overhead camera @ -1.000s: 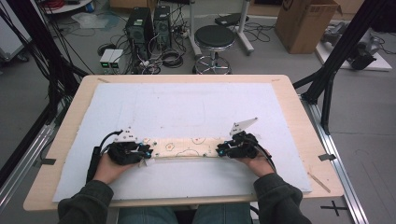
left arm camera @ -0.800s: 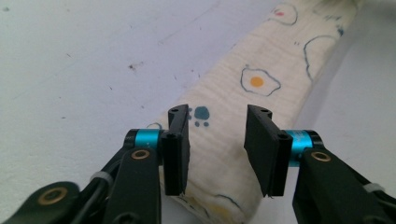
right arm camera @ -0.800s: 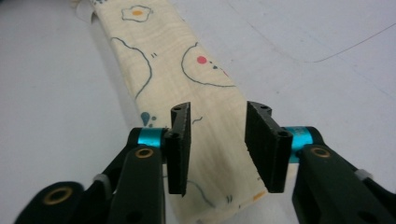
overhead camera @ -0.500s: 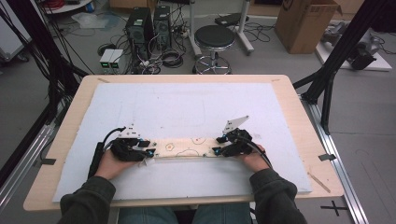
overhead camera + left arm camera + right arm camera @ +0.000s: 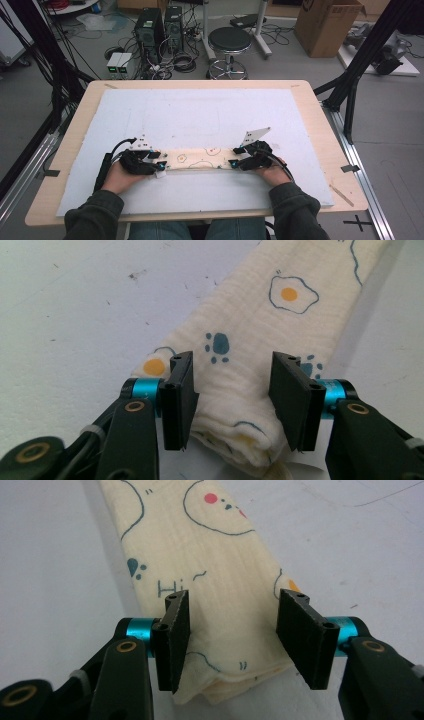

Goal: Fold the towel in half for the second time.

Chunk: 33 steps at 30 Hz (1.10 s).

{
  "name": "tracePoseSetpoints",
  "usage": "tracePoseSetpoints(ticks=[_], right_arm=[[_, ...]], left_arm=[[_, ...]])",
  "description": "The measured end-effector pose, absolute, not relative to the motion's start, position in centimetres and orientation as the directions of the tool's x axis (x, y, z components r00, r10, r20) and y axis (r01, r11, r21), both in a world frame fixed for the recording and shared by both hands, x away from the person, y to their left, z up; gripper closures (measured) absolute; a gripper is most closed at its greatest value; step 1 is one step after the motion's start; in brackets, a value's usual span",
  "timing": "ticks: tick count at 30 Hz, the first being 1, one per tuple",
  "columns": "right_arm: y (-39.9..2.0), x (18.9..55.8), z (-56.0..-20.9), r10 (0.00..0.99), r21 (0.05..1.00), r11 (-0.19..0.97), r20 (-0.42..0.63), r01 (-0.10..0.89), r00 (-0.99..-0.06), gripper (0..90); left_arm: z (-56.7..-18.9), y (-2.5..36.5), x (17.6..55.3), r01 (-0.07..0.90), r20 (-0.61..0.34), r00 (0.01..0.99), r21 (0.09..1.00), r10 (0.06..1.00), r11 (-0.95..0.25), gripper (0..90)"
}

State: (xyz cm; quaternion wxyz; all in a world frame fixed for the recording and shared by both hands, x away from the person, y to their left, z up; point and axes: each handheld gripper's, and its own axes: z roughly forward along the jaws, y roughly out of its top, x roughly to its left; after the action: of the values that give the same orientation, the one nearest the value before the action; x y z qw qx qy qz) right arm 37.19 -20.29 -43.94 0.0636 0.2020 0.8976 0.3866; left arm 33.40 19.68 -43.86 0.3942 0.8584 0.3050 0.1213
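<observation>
We found the folded cloth (image 5: pixel 200 159), a cream muslin printed with fried eggs and paw marks, lying on the white mat (image 5: pixel 210 115) near the person's edge of the table (image 5: pixel 320 125), folded into a long narrow strip. Its long axis ran across the table, from one hand to the other, and that was the relation the next move seemed to turn on: each end of the strip sat right at one gripper, so neither hand was the nearer.

The left gripper (image 5: pixel 232 390) stood over the strip's left end, its jaws about halfway apart after just having been opening. The layered end of the cloth lay between them, with a gap showing on either side, so we judged it released rather than pinched. The right gripper (image 5: pixel 235 635) mirrored this at the other end: jaws likewise just opened to about half, the folded corner lying between the pads but apparently not pressed, though at the near pad the view was too steep to rule out a light touch.

From each gripper the strip ran straight ahead, away along its own length toward the other hand.
</observation>
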Motion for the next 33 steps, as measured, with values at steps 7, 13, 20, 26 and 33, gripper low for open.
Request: tracePoseSetpoints(ticks=[7,13,20,26,33], right_arm=[[-20.5,37.2,-44.1,0.408,0.732,0.61,0.039,0.304,-0.912,46.8],[-20.4,37.1,-44.1,0.419,0.729,0.608,0.041,0.314,-0.907,46.5],[-20.2,36.4,-42.2,0.442,0.765,0.566,0.032,0.306,-0.896,38.7],[-21.0,37.9,-41.7,0.521,0.76,0.52,0.08,0.39,-0.85,41.5],[-21.7,39.6,-42.8,0.561,0.729,0.481,0.171,0.487,-0.81,47.6]], left_arm=[[-44.0,19.8,33.5,0.429,-0.043,0.786,0.756,0.616,-0.494,52.7],[-43.8,19.6,33.4,0.436,-0.04,0.779,0.752,0.625,-0.494,52.1],[-42.1,21.1,33.1,0.419,-0.089,0.758,0.826,0.646,-0.377,50.6],[-41.2,22.2,34.2,0.445,-0.14,0.691,0.856,0.71,-0.264,55.6],[-43.0,22.0,35.9,0.551,-0.191,0.65,0.786,0.736,-0.282,55.1]])
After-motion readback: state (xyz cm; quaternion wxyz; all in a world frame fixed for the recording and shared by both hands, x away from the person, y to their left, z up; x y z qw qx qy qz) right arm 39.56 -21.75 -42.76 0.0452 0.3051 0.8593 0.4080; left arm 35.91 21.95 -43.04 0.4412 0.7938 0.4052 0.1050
